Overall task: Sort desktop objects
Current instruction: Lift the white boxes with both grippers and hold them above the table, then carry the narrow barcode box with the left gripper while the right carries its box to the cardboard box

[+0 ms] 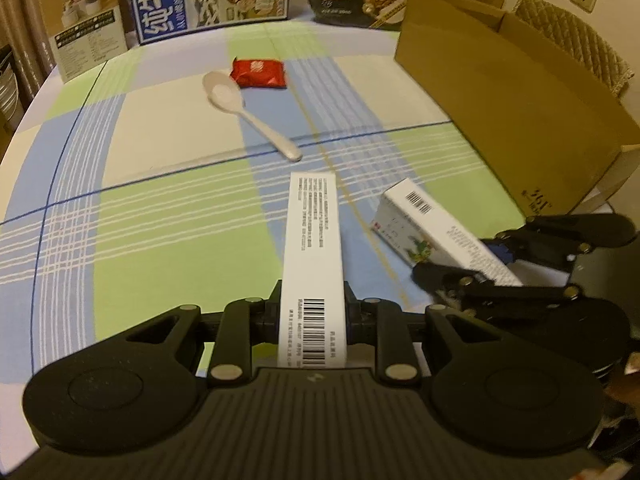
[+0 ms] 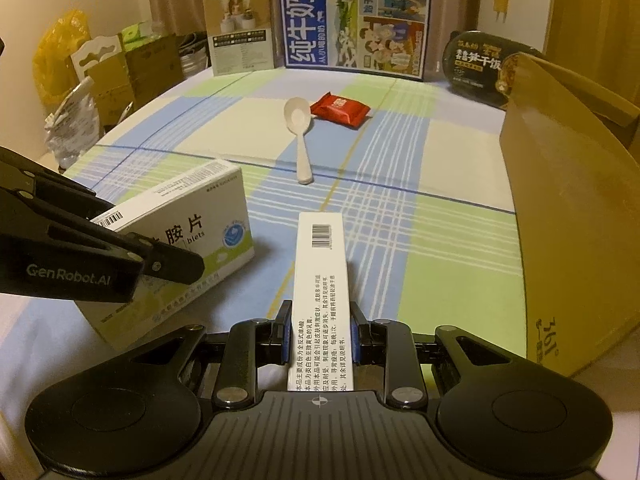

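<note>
My left gripper (image 1: pixel 313 312) is shut on a white and green tablet box (image 1: pixel 313 236), seen edge-on; it also shows in the right wrist view (image 2: pixel 188 236) with the left gripper (image 2: pixel 176 264) on it. My right gripper (image 2: pixel 318 332) is shut on a long narrow white box (image 2: pixel 318 280); it shows in the left wrist view (image 1: pixel 440 232) held by the right gripper (image 1: pixel 452 276). Both boxes are held above the checked tablecloth (image 2: pixel 400 160). A white spoon (image 2: pixel 300 136) and a red packet (image 2: pixel 340 110) lie farther out, also seen in the left wrist view as spoon (image 1: pixel 248 112) and packet (image 1: pixel 260 74).
An open brown cardboard carton (image 2: pixel 568 208) stands at the right, also in the left wrist view (image 1: pixel 512 112). At the table's back stand a blue milk carton box (image 2: pixel 356 16), a beige box (image 2: pixel 240 32) and a black rice meal tub (image 2: pixel 480 68). Bags and boxes sit beyond the left edge (image 2: pixel 100 76).
</note>
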A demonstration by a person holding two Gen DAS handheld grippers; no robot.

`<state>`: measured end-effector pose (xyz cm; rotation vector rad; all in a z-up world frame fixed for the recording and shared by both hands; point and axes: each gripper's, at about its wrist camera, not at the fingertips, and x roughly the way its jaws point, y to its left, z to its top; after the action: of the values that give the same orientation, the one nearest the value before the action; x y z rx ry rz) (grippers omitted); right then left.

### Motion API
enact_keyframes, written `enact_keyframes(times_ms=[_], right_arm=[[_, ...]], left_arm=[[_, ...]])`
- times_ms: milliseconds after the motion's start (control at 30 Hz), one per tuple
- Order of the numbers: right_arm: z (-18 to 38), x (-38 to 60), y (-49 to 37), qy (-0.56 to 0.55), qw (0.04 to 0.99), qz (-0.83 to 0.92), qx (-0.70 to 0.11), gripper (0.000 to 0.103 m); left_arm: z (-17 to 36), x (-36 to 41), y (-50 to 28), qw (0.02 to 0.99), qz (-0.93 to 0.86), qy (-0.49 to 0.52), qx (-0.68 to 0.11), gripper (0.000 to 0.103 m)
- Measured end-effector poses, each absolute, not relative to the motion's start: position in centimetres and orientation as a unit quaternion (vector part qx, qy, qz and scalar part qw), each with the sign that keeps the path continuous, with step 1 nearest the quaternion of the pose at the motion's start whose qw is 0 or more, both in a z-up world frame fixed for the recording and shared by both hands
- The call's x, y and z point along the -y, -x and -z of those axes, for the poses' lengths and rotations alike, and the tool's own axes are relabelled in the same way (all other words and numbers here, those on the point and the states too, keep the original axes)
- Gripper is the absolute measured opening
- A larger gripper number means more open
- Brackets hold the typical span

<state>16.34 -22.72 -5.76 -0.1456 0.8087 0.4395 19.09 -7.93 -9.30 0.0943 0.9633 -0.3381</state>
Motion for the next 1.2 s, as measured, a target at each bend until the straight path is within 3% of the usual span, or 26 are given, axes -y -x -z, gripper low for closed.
enact_keyframes(times_ms=[600,1200], right_arm=[[5.4,23.3,-13.6,0.086,0.894,-0.165,-0.407,0.023],[-0.7,24.8,-11.9,0.046,0.921,-0.141,-0.361,0.023]], left_arm=[[7.0,7.4,-18.6,0.885,0.181,-0.034,-0.427,0.02],[5.0,6.8,-15.7,0.896,0.182,-0.033,-0.404,0.02]])
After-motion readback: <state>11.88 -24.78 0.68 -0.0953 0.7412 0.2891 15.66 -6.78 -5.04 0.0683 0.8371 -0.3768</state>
